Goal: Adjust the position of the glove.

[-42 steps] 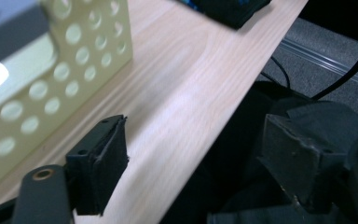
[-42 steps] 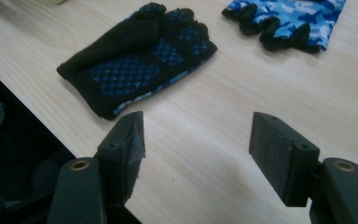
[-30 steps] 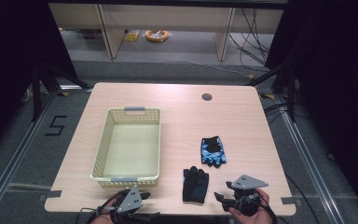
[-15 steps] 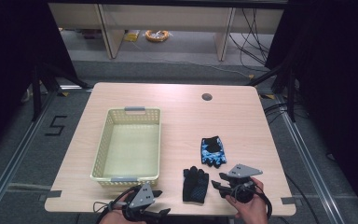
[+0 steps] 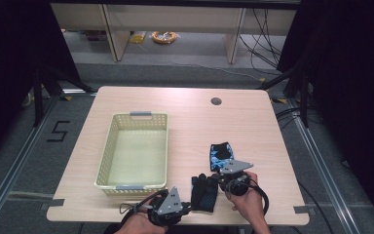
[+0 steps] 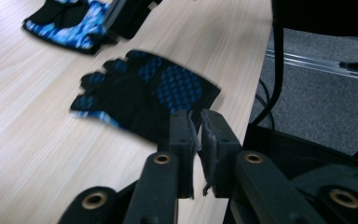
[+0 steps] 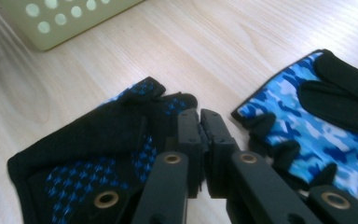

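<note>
We see a black glove (image 5: 204,192) with a blue dotted palm lying flat near the near edge of the desk (image 5: 185,105), slightly right of centre. Just beyond it, to the right, lies a second glove (image 5: 221,153), patterned in blue camouflage with black patches; the two are near each other but apart.

The right tongs (image 5: 217,179) sit at the far right corner of the black glove, held by the person's right hand (image 5: 246,202). In the right gripper view their jaws are drawn together with a thin gap, poised over the gap between the two gloves; we see nothing between them.

The left tongs (image 5: 187,209) lie at the near left of the black glove, held by the left hand (image 5: 139,225). In the left gripper view their jaws are likewise nearly closed, with frayed pad edges, just short of the glove's cuff and holding nothing.

To the left of the gloves stands a pale yellow perforated basket (image 5: 106,161) with grey handles. A round dark cable hole (image 5: 216,101) marks the far part of the desk. Beyond the desk, on the floor, rests a coiled orange cable (image 5: 163,36).
</note>
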Action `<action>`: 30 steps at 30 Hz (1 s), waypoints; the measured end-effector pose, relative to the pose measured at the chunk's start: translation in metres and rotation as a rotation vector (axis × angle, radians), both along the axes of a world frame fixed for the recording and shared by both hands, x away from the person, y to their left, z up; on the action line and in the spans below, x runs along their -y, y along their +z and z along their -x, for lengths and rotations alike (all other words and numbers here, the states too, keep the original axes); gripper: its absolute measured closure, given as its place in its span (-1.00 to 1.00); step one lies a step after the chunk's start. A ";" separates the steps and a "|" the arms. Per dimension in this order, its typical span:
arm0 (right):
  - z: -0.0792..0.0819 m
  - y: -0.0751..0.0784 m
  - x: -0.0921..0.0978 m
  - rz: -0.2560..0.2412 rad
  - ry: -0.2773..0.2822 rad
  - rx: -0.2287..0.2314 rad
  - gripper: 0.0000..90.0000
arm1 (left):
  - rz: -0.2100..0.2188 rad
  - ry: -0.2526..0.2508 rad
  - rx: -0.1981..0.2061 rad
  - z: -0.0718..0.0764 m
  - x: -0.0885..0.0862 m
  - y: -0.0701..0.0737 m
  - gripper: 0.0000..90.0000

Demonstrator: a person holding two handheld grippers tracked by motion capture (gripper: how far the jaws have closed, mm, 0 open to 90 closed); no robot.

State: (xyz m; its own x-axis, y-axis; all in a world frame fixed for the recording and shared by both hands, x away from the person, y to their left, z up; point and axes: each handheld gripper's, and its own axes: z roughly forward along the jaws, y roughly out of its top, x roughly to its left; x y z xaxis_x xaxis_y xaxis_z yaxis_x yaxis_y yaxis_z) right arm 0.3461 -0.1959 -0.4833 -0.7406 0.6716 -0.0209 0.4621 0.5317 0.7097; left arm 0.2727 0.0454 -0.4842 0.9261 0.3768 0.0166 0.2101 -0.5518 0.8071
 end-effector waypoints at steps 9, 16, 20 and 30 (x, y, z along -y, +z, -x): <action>-0.013 -0.004 -0.015 0.042 0.035 -0.018 0.99 | -0.057 -0.002 -0.002 -0.013 0.030 -0.014 0.90; -0.018 -0.012 -0.021 0.049 0.034 -0.028 0.99 | -0.104 0.006 0.002 -0.019 0.042 -0.023 0.94; -0.021 -0.019 -0.024 0.077 0.034 -0.054 0.99 | -0.106 0.017 -0.002 -0.022 0.039 -0.025 0.95; 0.004 -0.017 -0.001 0.075 -0.023 -0.076 0.99 | -0.125 0.036 0.015 -0.024 0.025 -0.026 0.93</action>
State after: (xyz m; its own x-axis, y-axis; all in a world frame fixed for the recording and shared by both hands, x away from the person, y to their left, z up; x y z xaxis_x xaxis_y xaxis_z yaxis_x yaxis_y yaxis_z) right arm 0.3419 -0.1946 -0.5000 -0.7267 0.6868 -0.0165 0.5253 0.5710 0.6309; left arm 0.2972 0.0201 -0.5101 0.9113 0.4041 0.0791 0.2200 -0.6402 0.7360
